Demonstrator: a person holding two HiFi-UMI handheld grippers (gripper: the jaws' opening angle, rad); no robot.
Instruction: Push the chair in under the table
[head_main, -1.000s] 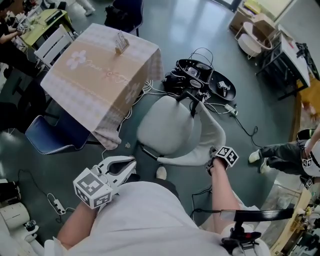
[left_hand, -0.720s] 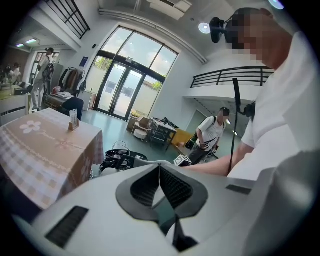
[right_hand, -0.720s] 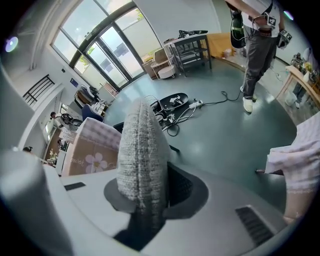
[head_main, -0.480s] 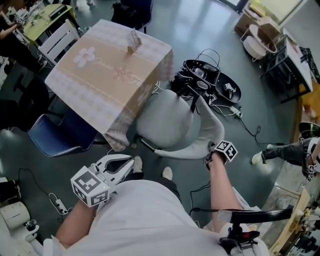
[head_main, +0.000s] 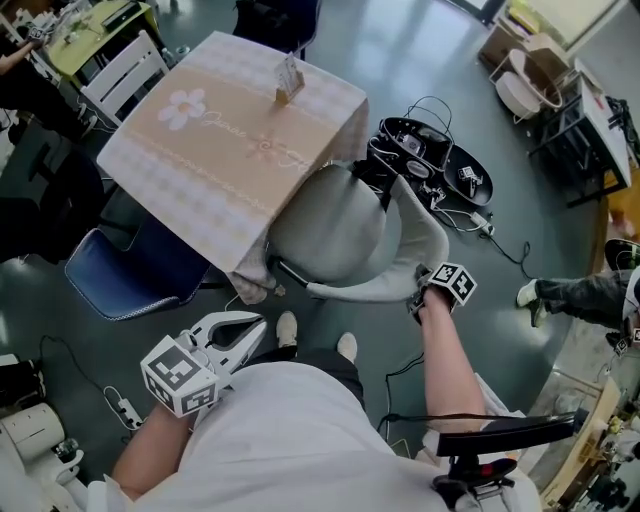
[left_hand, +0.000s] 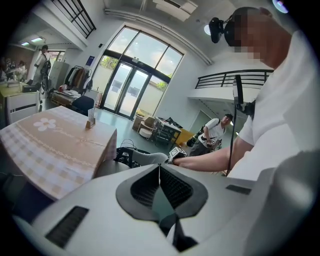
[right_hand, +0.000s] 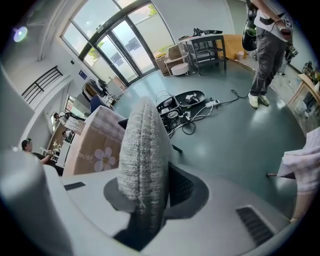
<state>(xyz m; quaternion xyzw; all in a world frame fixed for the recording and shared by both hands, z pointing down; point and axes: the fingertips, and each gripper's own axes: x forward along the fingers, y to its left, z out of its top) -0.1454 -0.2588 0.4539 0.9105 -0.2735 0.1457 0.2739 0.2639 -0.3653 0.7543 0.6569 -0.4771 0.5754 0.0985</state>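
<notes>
The grey fabric chair (head_main: 335, 235) stands at the near corner of the table (head_main: 230, 130), which wears a beige flowered cloth; the seat's front edge lies under the cloth's hanging corner. My right gripper (head_main: 420, 297) is shut on the rim of the curved backrest. In the right gripper view the backrest (right_hand: 145, 150) fills the gap between the jaws of the right gripper (right_hand: 145, 195). My left gripper (head_main: 255, 328) hangs low beside my body, away from the chair. The left gripper view shows the left gripper (left_hand: 159, 175) shut, pads meeting with nothing between them.
A blue chair (head_main: 130, 275) sits under the table's left side and a white chair (head_main: 120, 85) at its far side. A small card stand (head_main: 288, 80) is on the table. A black open case with cables (head_main: 425, 160) lies on the floor behind the grey chair. Another person's legs (head_main: 580, 295) are at right.
The grey chair has slid toward the table, its seat now reaching under the cloth's corner. My right gripper went with it on the backrest. My feet stepped forward; the left gripper stayed by my body.
</notes>
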